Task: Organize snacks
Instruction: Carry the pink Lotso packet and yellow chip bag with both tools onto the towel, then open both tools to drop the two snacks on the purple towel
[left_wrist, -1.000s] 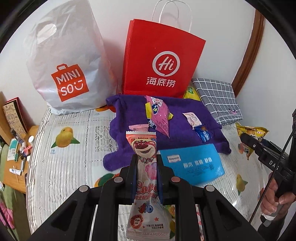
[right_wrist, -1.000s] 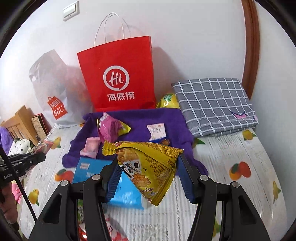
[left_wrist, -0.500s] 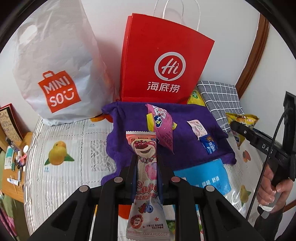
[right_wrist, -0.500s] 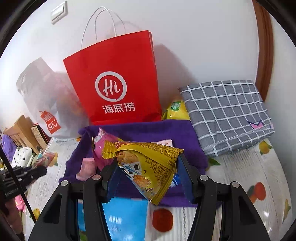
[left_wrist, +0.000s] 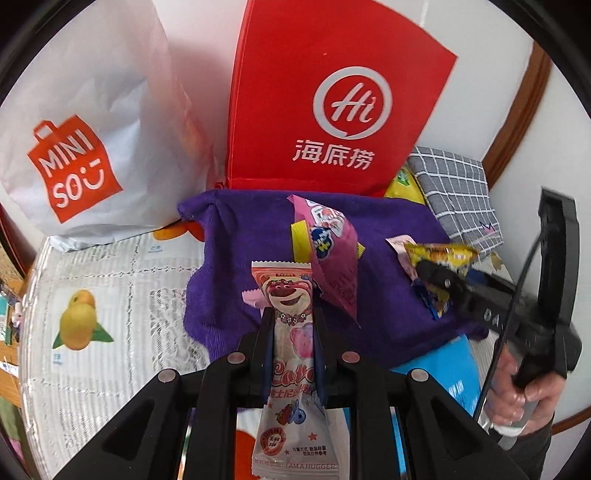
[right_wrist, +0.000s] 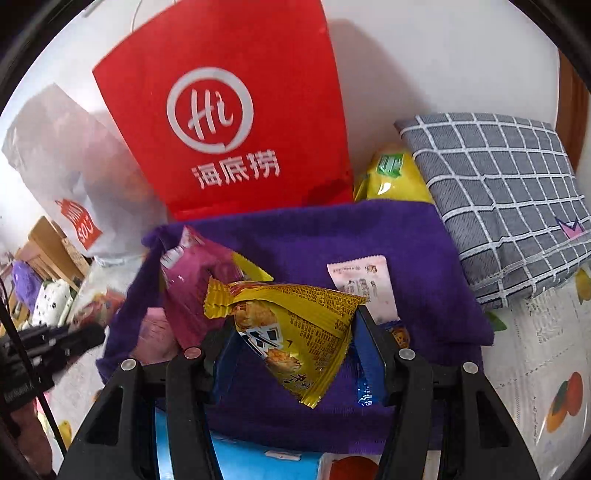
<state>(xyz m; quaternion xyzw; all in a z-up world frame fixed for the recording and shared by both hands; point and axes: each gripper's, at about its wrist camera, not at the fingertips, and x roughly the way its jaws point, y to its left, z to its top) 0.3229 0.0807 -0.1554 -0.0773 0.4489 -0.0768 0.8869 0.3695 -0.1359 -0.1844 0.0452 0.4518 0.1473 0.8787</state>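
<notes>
Two bags (left_wrist: 334, 110) – "Hi", "MINISO" (left_wrist: 74, 166), pink packet (left_wrist: 290, 332) "I AM A HUGGER"

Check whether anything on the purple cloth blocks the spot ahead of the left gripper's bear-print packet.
The left gripper holds the pink bear-print snack packet over the purple cloth's near edge. Directly ahead, a pink snack bag with a yellow end already lies there. Bare cloth shows to that bag's left, so nothing visible blocks that side.
</notes>
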